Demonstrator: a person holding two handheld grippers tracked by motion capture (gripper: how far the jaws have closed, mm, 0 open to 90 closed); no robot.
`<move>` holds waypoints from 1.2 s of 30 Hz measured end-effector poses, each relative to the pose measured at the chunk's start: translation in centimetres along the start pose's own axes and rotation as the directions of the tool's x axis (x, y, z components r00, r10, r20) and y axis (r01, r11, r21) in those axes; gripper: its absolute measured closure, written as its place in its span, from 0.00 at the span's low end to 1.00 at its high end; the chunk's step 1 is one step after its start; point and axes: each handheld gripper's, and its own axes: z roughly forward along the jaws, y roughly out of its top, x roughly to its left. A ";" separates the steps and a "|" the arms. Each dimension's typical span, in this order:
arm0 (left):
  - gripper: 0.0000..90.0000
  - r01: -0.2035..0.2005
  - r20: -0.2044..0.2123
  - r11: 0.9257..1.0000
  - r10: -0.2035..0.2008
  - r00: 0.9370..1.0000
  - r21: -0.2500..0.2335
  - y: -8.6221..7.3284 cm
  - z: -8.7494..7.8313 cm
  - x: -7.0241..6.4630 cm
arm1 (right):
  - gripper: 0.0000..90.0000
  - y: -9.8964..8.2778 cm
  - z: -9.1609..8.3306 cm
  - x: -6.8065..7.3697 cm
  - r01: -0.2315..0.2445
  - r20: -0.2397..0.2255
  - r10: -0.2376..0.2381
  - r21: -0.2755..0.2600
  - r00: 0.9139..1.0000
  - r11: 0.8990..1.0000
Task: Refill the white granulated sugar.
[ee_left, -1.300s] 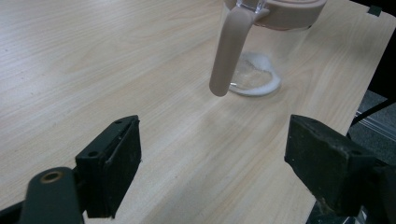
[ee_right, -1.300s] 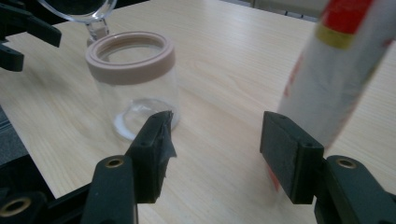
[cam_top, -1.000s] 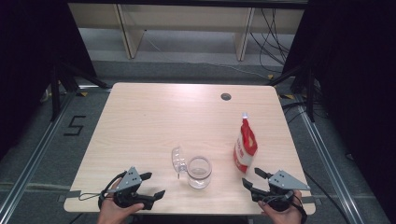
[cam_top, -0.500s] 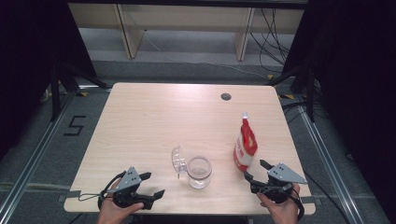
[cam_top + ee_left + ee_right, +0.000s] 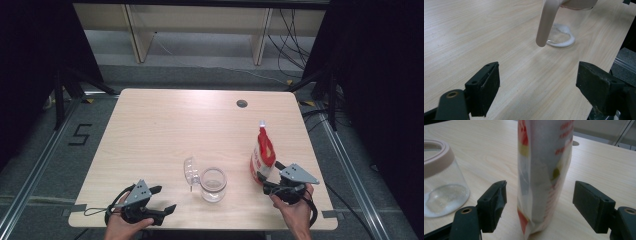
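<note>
Left gripper (image 5: 159, 198): lower left of the high view, resting near the table's front edge, jaws wide apart, nothing between them (its own view had the jar's base ahead, well off the pads).
Right gripper (image 5: 270, 177): lower right of the high view, jaws had just been opening and stood wide, straddling the pouch without pressing it.
Pouch (image 5: 544, 175): upright in the middle of the right gripper view, between the two pads, gap visible on both sides, a bit nearer the left pad; red-and-white, spout on top (image 5: 262, 123).
Jar (image 5: 213, 184): clear glass, lower centre of the high view, just left of the pouch, apart from it; lid (image 5: 191, 171) swung open, hanging off its left side.
Jar contents: a little white powder at the bottom (image 5: 445, 195).
Table (image 5: 175, 130): pale wood, rest bare apart from a dark hole near the far edge (image 5: 242, 103).
Progress (judged): jar already open, pouch not gripped or lifted; grasp, tilt, pour looked left to do.
</note>
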 end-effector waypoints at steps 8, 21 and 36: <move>0.21 -0.002 -0.007 1.000 0.002 1.000 -0.007 0.0 -0.1 -0.1 | 0.30 0.2 1.3 -0.3 -0.002 0.015 0.002 -0.002 1.000 1.000; 0.21 -0.004 0.013 1.000 0.005 1.000 -0.025 -0.1 0.2 -0.2 | 0.47 0.5 1.8 -0.9 0.028 -0.020 -0.028 -0.017 0.999 0.999; 0.22 0.006 0.006 0.999 -0.006 1.000 -0.045 0.0 0.0 -0.3 | 0.51 0.1 1.5 -3.7 0.114 -0.192 -0.118 -0.035 0.974 0.993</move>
